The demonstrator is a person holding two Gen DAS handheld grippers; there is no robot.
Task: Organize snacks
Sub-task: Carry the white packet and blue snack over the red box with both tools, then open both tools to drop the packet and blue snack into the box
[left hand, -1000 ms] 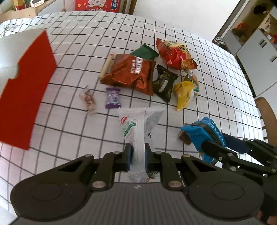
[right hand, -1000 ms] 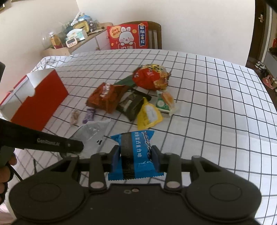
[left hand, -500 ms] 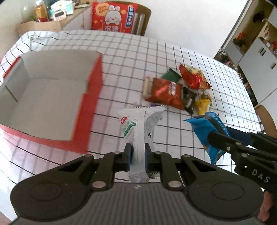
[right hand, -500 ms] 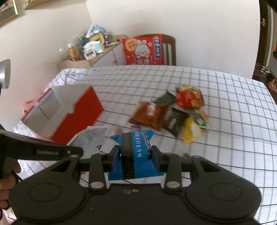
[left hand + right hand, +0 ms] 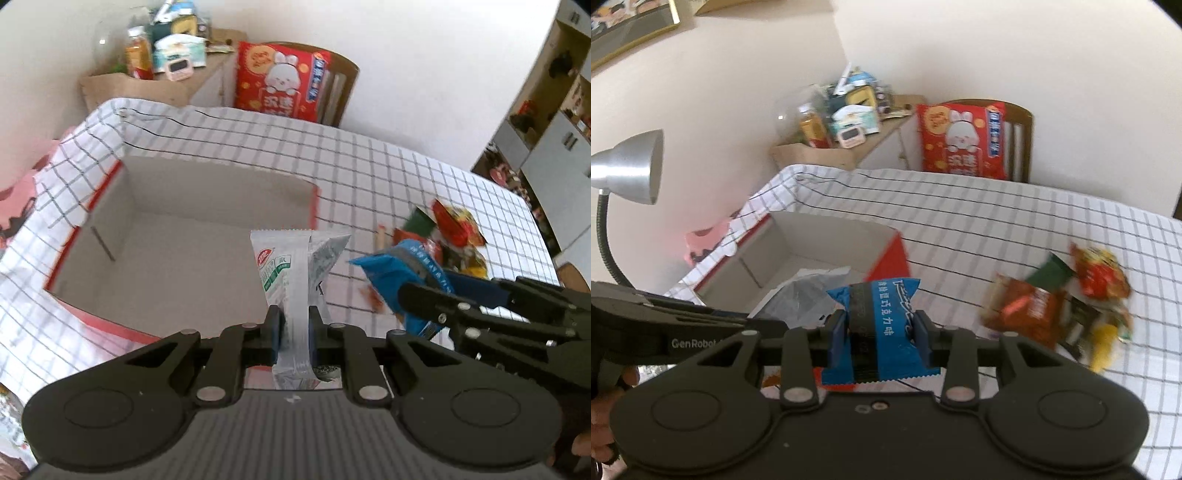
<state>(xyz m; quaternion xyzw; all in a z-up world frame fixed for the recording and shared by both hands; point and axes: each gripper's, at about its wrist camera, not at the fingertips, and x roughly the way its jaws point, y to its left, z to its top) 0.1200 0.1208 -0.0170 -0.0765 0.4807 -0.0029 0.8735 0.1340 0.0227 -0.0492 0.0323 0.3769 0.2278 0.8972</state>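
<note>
Left wrist view: fingers (image 5: 294, 334) clamp a white packet (image 5: 291, 273) hiding the box's (image 5: 207, 206) near corner.

A home dining room: checked tablecloth (image 5: 1015, 221), wooden chair (image 5: 1019, 125), cluttered sideboard (image 5: 849, 147)

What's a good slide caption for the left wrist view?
Left gripper holding a white snack packet above the open red box, right gripper alongside with a blue packet.
</note>
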